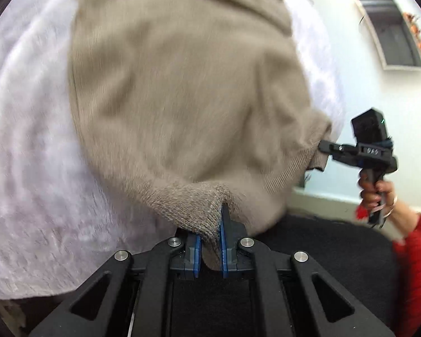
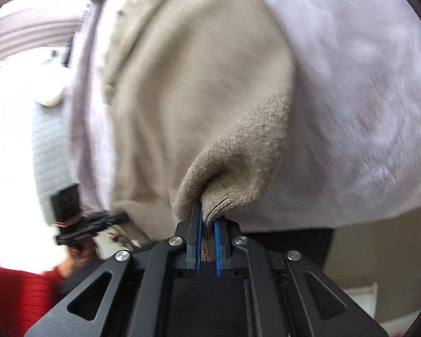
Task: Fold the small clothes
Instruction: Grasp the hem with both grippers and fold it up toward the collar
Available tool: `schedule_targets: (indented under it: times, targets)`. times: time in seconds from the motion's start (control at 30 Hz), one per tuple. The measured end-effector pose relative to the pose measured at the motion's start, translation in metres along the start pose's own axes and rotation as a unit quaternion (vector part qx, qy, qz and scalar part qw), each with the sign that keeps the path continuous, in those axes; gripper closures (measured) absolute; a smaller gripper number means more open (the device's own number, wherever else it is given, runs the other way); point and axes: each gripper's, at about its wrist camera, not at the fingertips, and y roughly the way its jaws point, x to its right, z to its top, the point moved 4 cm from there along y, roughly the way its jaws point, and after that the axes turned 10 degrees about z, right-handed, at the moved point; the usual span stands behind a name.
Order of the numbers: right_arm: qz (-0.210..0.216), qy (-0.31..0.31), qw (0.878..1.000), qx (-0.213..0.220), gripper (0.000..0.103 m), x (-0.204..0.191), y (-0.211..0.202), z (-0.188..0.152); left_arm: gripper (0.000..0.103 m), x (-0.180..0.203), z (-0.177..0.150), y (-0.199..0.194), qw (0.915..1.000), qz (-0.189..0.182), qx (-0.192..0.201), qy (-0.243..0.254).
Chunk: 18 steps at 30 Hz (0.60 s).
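A beige knit sweater (image 1: 182, 90) lies spread over a fuzzy white blanket (image 1: 28, 140). My left gripper (image 1: 212, 236) is shut on the ribbed hem of the sweater at one corner, lifted off the blanket. My right gripper (image 2: 207, 233) is shut on the sweater (image 2: 196, 98) at the other hem corner. The right gripper also shows in the left wrist view (image 1: 324, 146), pinching the sweater's edge at the right. The left gripper shows in the right wrist view (image 2: 120, 217) at the lower left, blurred.
The white blanket (image 2: 365, 112) covers the surface under the sweater. A dark surface (image 1: 336, 252) lies below the blanket's edge. A pale wall with a framed shelf (image 1: 390, 31) is at the right. A red sleeve (image 1: 418, 266) shows by the hand.
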Motion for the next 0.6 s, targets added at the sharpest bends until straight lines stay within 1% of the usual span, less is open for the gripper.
schedule_targets:
  times: [0.07, 0.13, 0.17, 0.23, 0.3, 0.37, 0.5, 0.6]
  targets:
    - [0.024, -0.014, 0.999, 0.019, 0.096, -0.015, -0.006, 0.013, 0.092, 0.0, 0.018, -0.017, 0.9994, -0.004, 0.035, -0.009]
    - [0.048, -0.024, 0.998, 0.045, 0.096, -0.031, -0.009, 0.031, 0.092, -0.003, 0.037, -0.032, 0.9973, -0.007, 0.069, -0.025]
    - [0.063, -0.027, 0.996, 0.06, 0.096, -0.039, -0.011, 0.044, 0.092, -0.01, 0.051, -0.036, 0.9957, -0.01, 0.086, -0.032]
    - [0.083, -0.036, 0.992, 0.084, 0.096, -0.052, -0.012, 0.067, 0.092, -0.016, 0.072, -0.043, 0.9928, 0.001, 0.113, -0.042]
    - [0.09, -0.04, 0.99, 0.1, 0.096, -0.06, -0.013, 0.091, 0.092, -0.033, 0.101, -0.049, 0.9898, 0.016, 0.131, -0.053]
    - [0.087, -0.041, 0.989, 0.114, 0.096, -0.064, -0.015, 0.115, 0.092, -0.058, 0.124, -0.055, 0.9871, 0.032, 0.14, -0.07]
    - [0.064, -0.014, 0.99, 0.128, 0.096, -0.059, -0.012, 0.154, 0.092, -0.08, 0.147, -0.058, 0.9819, 0.072, 0.152, -0.087]
    - [0.05, 0.005, 0.989, 0.137, 0.096, -0.056, -0.005, 0.17, 0.09, -0.078, 0.156, -0.058, 0.9821, 0.087, 0.14, -0.091]
